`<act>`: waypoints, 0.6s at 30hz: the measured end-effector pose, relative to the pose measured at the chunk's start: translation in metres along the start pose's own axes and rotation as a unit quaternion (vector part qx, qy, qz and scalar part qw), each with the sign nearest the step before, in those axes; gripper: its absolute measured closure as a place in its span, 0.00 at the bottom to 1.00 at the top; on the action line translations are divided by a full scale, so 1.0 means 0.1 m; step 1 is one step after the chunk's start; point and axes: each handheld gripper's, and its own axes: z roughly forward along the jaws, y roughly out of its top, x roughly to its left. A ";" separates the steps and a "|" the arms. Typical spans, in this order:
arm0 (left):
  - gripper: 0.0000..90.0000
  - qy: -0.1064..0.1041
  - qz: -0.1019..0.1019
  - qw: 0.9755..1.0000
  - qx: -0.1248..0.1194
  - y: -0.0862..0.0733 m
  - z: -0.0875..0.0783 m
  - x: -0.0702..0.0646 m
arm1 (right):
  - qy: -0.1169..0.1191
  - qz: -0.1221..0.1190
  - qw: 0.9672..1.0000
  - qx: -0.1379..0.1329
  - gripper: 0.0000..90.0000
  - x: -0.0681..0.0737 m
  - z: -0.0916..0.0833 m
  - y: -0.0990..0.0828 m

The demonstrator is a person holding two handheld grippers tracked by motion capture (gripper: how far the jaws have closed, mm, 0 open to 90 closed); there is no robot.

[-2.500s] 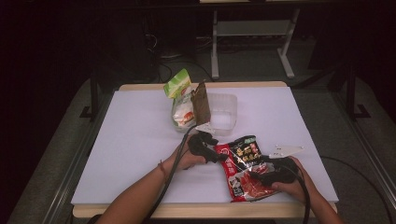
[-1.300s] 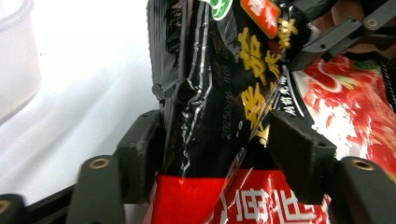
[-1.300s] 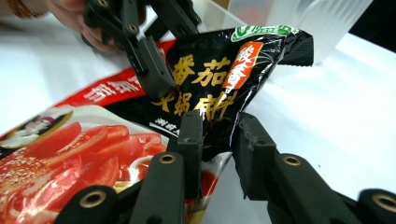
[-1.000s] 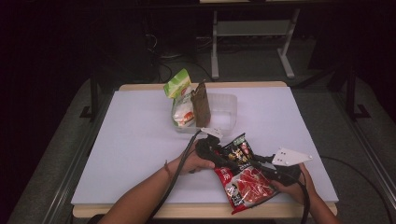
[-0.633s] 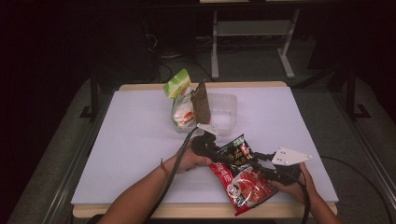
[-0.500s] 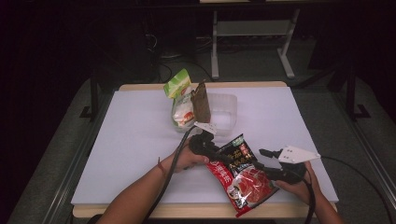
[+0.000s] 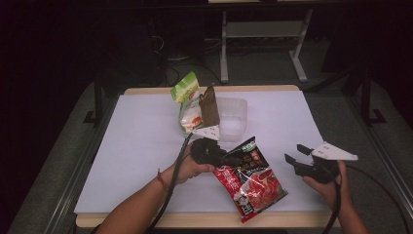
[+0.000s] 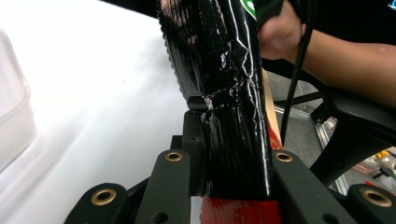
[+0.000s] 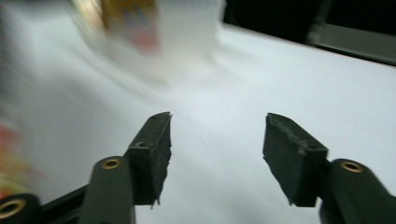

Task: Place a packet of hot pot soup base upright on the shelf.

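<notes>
Left gripper (image 7: 229, 158) clamped on red snack bag (image 7: 251, 183) near tabletop's (image 7: 146, 146) front edge (ready for carrying); right gripper (image 7: 298, 155) just opened, empty.

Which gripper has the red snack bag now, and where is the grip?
The left gripper holds the red snack bag by its black top corner; the right gripper is open, holding nothing.

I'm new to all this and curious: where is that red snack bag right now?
In the high view the red snack bag hangs near the table's front edge, its top clamped in the left gripper, with the open right gripper just to its right.
</notes>
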 end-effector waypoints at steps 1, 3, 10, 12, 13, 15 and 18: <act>0.85 0.002 0.003 1.000 -0.003 0.01 -0.01 -0.02 | -0.002 -0.013 1.000 0.009 0.44 0.03 0.03 0.00; 0.85 0.014 0.009 1.000 -0.011 0.03 -0.06 -0.07 | -0.002 -0.032 0.999 0.020 0.43 0.08 0.09 0.00; 0.86 0.037 0.018 0.999 -0.020 0.04 -0.19 -0.12 | 0.007 -0.048 0.998 0.037 0.35 0.14 0.17 -0.02; 0.86 0.047 0.027 0.998 -0.029 0.04 -0.22 -0.16 | 0.004 -0.045 0.998 0.040 0.32 0.14 0.18 -0.03; 0.86 0.050 0.028 0.998 -0.032 0.05 -0.23 -0.18 | 0.004 -0.044 0.998 0.042 0.32 0.13 0.19 -0.03; 0.86 0.053 0.032 0.997 -0.039 0.06 -0.27 -0.21 | 0.006 -0.042 0.998 0.042 0.32 0.13 0.19 -0.03; 0.86 0.059 0.033 0.996 -0.049 0.09 -0.32 -0.24 | 0.007 -0.039 0.998 0.044 0.32 0.13 0.21 -0.04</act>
